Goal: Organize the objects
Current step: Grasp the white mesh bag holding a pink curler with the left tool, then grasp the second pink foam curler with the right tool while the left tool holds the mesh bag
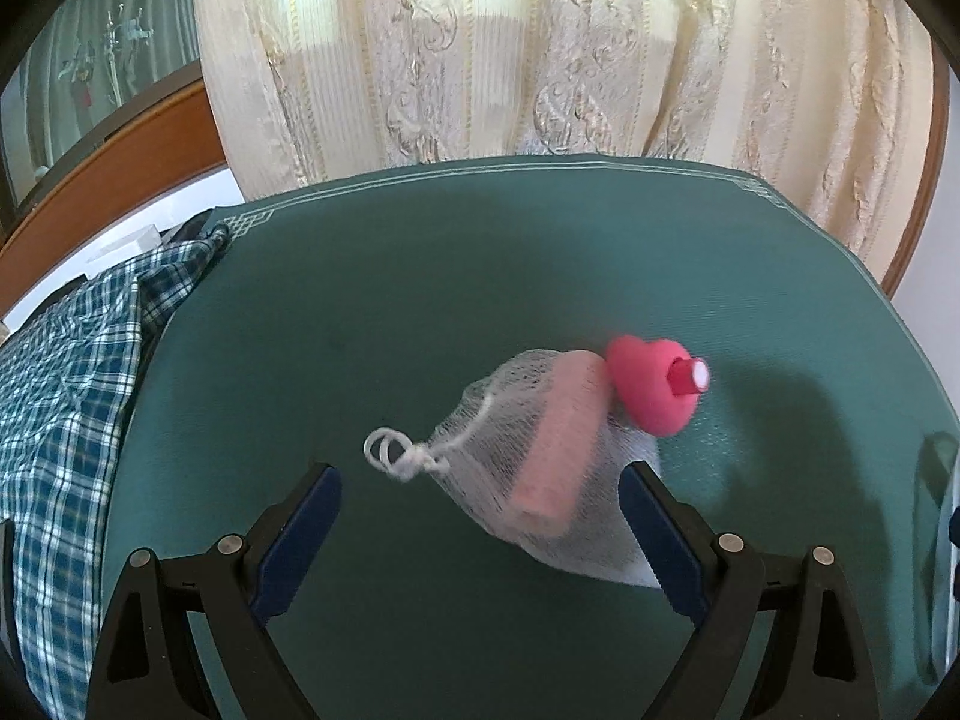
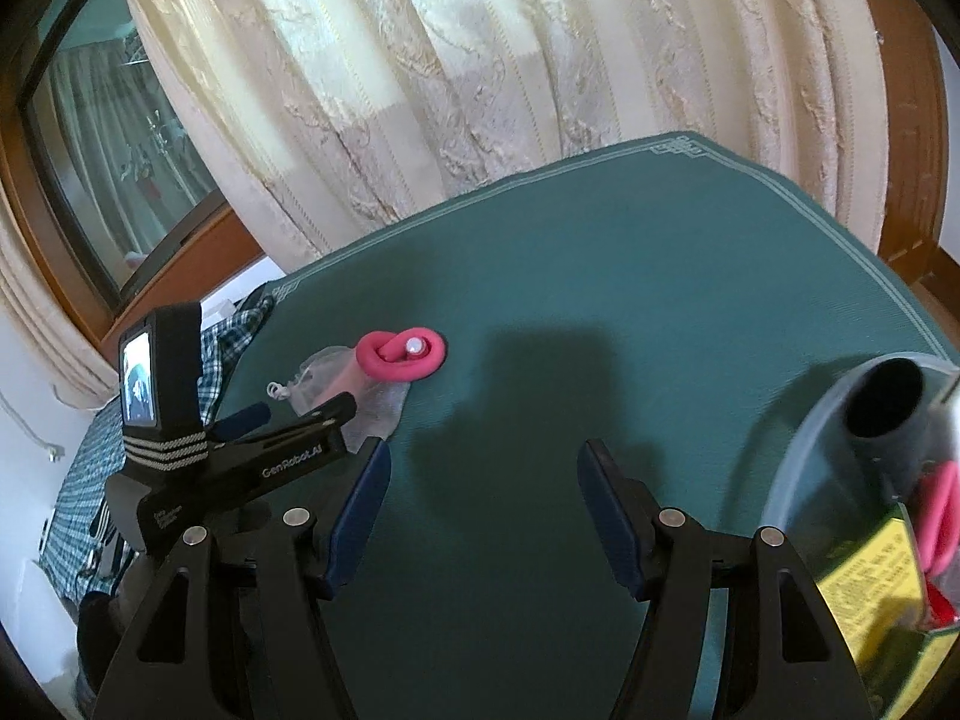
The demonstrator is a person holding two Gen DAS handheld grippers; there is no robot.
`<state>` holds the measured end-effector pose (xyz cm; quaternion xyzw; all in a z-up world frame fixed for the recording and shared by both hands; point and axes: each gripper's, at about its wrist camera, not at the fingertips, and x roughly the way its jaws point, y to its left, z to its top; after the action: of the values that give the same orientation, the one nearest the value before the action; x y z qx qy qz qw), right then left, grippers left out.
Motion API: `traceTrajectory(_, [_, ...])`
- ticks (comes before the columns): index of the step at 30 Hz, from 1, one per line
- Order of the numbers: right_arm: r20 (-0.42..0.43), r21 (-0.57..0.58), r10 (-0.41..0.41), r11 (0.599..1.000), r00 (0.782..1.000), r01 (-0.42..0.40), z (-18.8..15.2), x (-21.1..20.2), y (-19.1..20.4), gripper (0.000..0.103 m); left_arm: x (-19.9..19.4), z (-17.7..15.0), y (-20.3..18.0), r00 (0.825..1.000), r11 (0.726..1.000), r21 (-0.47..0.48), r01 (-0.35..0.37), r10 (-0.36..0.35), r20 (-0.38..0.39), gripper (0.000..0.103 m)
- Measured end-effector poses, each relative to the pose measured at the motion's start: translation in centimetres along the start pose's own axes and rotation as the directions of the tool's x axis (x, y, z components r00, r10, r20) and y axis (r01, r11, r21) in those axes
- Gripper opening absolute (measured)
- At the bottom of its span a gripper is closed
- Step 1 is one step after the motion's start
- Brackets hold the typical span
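Left gripper (image 1: 480,516) spread around the mesh soap bag (image 1: 528,456) on the green mat (image 1: 420,300), right gripper (image 2: 483,504) apart and empty; risk of snagging only loose netting, dragging the touching pink foam curler (image 1: 651,384) along.

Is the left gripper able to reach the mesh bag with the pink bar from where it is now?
Probably yes. The left gripper is open, and the mesh bag lies partly between its fingers on the green mat, with nothing in the way.
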<state>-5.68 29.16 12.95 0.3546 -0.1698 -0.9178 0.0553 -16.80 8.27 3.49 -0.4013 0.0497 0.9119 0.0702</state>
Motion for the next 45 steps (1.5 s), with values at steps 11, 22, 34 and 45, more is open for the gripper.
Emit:
traceTrajectory(11, [-0.02, 0.006, 0.005, 1.0, 1.0, -0.005, 1.1, 2.7, 1.0, 0.066, 1.0, 0.7, -0.2, 0.999, 0.999, 0.007, 0.047, -0.047, -0.024, 0.096])
traceTrajectory(22, [-0.043, -0.014, -0.001, 1.0, 0.999, 0.001, 1.5, 5.3, 2.1, 0.066, 1.8, 0.3, -0.1, 0.993, 0.994, 0.016, 0.105, -0.104, -0.05, 0.043])
traceTrajectory(34, [-0.089, -0.08, 0.02, 0.996, 0.996, -0.027, 2.5, 9.4, 4.6, 0.066, -0.6, 0.4, 2.7, 1.0, 0.998, -0.065, 0.021, -0.02, 0.013, 0.036])
traceTrajectory(45, [-0.124, -0.175, 0.007, 0.984, 0.992, -0.029, 3.3, 13.9, 7.4, 0.067, 0.4, 0.2, 6.3, 0.998, 0.983, -0.171, -0.069, 0.07, 0.0, 0.036])
